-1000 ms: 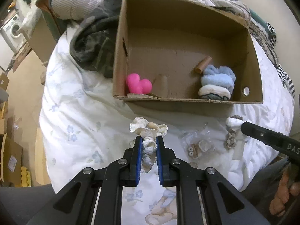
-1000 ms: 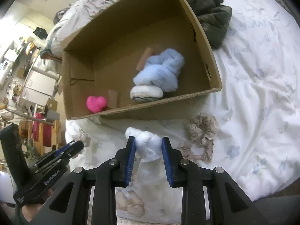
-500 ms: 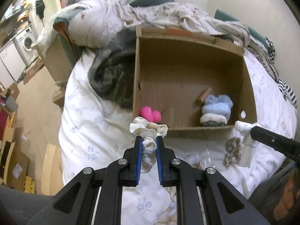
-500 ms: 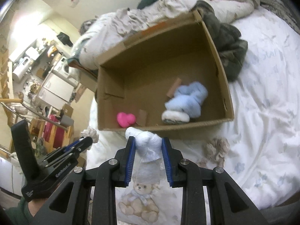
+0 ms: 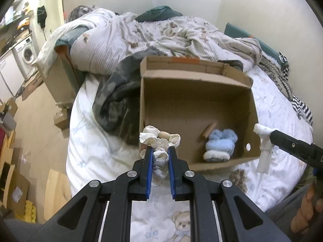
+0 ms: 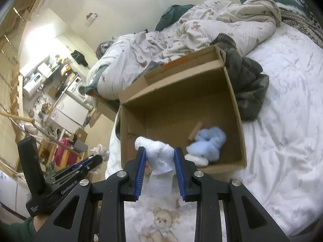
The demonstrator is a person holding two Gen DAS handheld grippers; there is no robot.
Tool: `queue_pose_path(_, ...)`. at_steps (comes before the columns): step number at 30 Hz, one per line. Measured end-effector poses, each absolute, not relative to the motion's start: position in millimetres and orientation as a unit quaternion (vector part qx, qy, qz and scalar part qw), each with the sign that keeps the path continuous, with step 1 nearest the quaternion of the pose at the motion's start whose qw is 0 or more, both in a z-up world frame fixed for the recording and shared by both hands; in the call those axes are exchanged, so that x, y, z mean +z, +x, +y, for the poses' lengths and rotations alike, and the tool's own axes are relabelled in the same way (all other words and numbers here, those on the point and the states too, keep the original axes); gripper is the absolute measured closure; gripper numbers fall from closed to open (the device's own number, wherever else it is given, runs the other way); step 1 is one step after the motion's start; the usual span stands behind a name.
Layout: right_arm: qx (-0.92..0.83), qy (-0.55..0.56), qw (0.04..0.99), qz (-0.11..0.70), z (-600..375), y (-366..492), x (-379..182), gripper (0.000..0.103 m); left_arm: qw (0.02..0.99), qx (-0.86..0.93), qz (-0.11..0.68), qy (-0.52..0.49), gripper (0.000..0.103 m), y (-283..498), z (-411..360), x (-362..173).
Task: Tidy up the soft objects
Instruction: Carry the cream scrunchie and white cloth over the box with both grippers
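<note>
You've got one soft thing in each hand right now. Your left gripper (image 5: 159,157) has its fingers clenched on a cream scrunchie (image 5: 159,138), the frilly loop bunched just above the tips, right at the near left corner of the cardboard box (image 5: 193,100). Your right gripper (image 6: 159,157) is clamped on a white cloth bundle (image 6: 157,156) — its tail hangs down between the fingers — and it sits in front of the box's near wall, both loads clear of the bed (image 6: 282,141).

Progress, as I read it: partly done. A fluffy blue scrunchie (image 5: 222,141) is already in the box, resting on something white near the front wall, with a small brown roll (image 5: 209,130) leaning beside it. The two pieces you're holding look like the next to go in; neither is over the opening yet. Whether anything else is left on the bed I can't tell — the grippers hide the near stretch.

Around you: a dark camouflage garment (image 5: 115,104) lies against the box's left side, and a rumpled striped duvet (image 5: 151,34) is heaped behind it. Neither blocks the open top. What you do have to clear is the near wall, and mind the two grippers crowding each other there.
</note>
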State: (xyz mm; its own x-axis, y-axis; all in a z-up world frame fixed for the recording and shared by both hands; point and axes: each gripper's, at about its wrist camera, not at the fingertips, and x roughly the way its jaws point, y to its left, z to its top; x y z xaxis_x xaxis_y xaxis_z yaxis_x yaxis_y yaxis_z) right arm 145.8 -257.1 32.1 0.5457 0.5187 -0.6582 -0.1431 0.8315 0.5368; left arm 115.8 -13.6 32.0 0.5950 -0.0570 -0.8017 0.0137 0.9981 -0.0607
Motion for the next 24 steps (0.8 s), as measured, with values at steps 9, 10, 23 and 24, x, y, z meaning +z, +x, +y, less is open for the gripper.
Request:
queue_pose_path(9,0.191,0.203,0.862,0.424,-260.9,176.8,41.8,0.073,0.896,-0.030,0.443,-0.018,0.090,153.7,-20.3,42.8)
queue_pose_path(10,0.190,0.203,0.862,0.424,-261.3,180.3,41.7,0.073,0.896,-0.031,0.443,-0.017,0.090,157.0,-21.1,43.3)
queue_pose_path(23,0.160,0.203,0.847,0.465,-267.1,201.5,-10.2,0.073,0.877,-0.051,0.473,-0.060,0.090,186.7,-16.4,-6.1)
queue_pose_path(24,0.160,0.202,0.845,0.469,-266.6,203.5,-12.6,0.073,0.878,-0.048,0.474,-0.057,0.090,187.7,-17.2,-7.0)
